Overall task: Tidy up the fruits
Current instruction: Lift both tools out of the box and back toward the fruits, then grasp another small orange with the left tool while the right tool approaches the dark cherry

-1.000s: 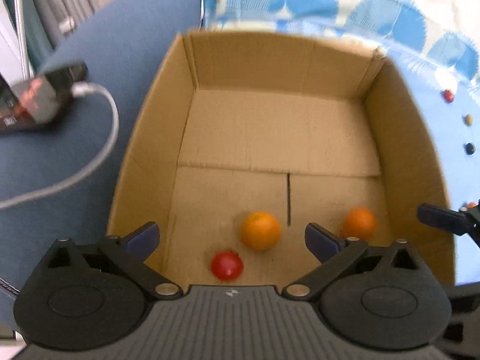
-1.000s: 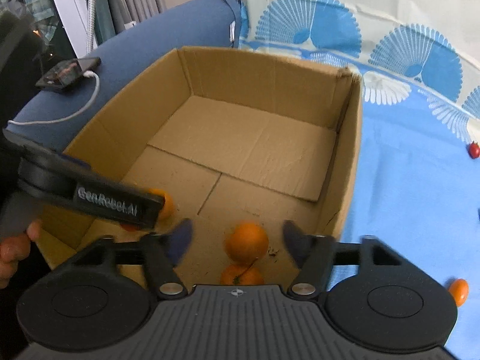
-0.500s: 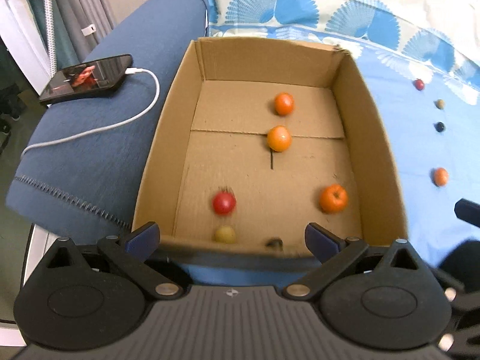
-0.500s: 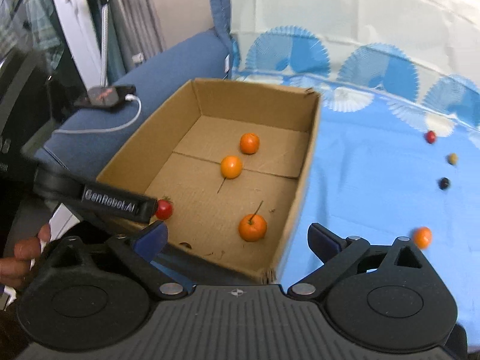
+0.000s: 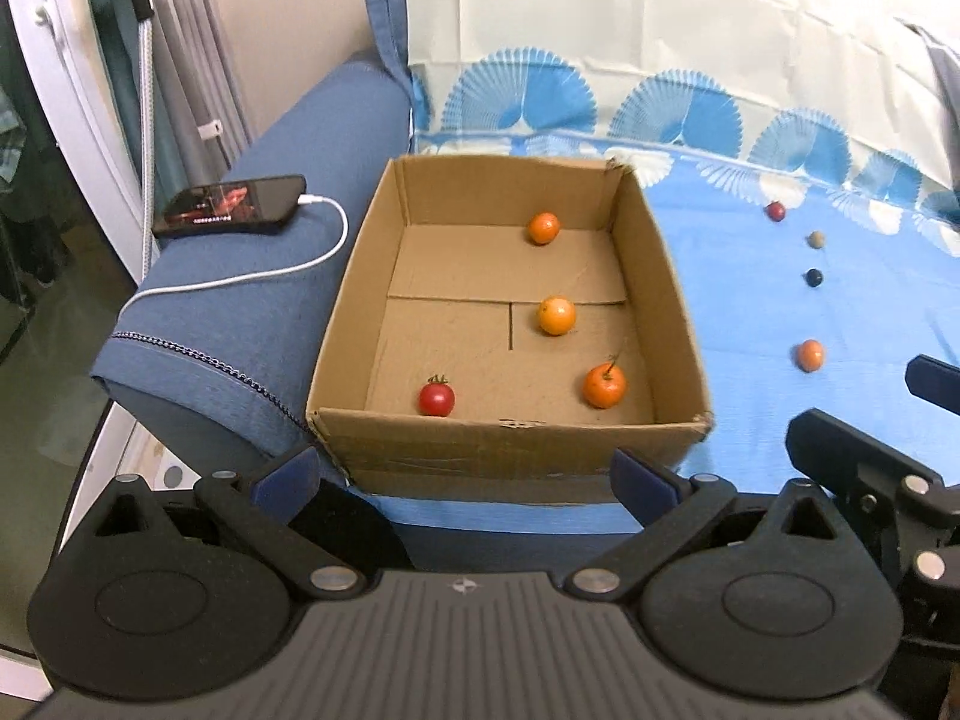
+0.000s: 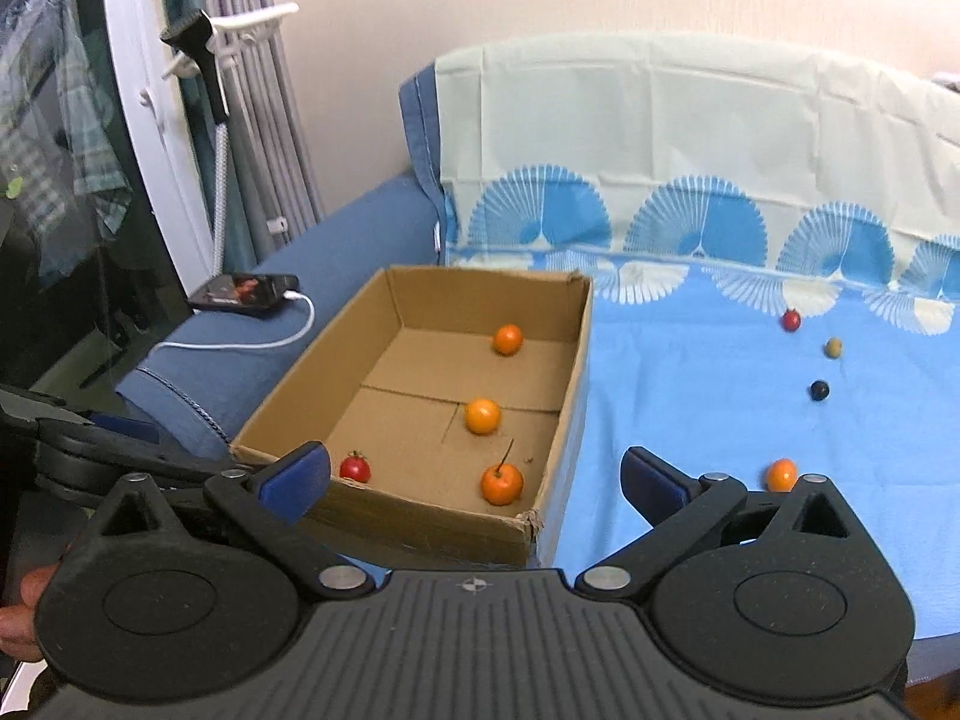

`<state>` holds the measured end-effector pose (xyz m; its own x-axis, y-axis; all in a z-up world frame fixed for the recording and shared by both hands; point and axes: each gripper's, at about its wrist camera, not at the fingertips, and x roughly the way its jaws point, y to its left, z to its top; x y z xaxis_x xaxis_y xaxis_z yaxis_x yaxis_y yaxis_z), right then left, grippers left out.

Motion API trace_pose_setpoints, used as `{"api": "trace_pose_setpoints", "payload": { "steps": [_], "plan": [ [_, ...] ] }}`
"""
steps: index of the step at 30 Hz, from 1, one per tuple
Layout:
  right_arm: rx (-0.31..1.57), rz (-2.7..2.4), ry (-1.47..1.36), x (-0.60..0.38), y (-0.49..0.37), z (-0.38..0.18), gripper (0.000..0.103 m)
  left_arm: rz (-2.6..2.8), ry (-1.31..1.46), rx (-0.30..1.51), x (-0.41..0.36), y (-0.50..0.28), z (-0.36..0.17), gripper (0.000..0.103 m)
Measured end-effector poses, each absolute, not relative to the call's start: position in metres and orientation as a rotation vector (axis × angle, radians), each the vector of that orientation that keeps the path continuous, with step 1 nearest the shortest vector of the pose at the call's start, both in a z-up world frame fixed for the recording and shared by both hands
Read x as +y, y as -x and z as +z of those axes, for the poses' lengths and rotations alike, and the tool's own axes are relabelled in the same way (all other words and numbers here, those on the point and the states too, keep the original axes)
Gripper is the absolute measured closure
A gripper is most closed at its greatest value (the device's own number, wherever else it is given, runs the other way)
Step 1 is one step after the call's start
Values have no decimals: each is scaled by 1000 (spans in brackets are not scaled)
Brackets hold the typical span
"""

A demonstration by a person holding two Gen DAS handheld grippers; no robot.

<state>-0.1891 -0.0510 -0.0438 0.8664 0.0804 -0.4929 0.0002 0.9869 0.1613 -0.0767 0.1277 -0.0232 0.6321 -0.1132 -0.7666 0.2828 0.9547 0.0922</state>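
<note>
Both claws are spread wide and hold nothing: the left claw (image 5: 465, 471) sits at the lower edge of its frame in front of the cardboard box (image 5: 510, 450), and the right claw (image 6: 474, 471) sits low in its own frame. Inside the box, centre frame, lie a red cherry tomato (image 5: 436, 399) at lower left, a stemmed orange fruit (image 5: 604, 386) at lower right, an orange-yellow fruit (image 5: 556, 315) mid-floor, and another orange fruit (image 5: 543, 228) near the far wall. At right on the blue patterned cloth (image 5: 750, 300) are a red fruit (image 5: 775, 211), an olive one (image 5: 815, 239), a dark one (image 5: 813, 278) and an orange one (image 5: 810, 354), well apart. A phone (image 5: 231, 206) with white cable (image 5: 252, 276) lies on the sofa arm, upper left.
</note>
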Motion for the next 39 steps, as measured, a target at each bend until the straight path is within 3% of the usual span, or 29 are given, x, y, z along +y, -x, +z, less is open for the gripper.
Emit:
{"api": "trace_pose_setpoints", "payload": {
  "steps": [11,29,39],
  "plan": [
    [419,33,-153,-61,214,-30,1,-234,-221,808,119,94,-6,0],
    [453,-58,-199,-104,208,-56,1,-291,-275,849,73,72,-23,0],
    [510,-287,-231,-190,195,-99,1,-360,-320,909,15,46,-45,0]
  ]
}}
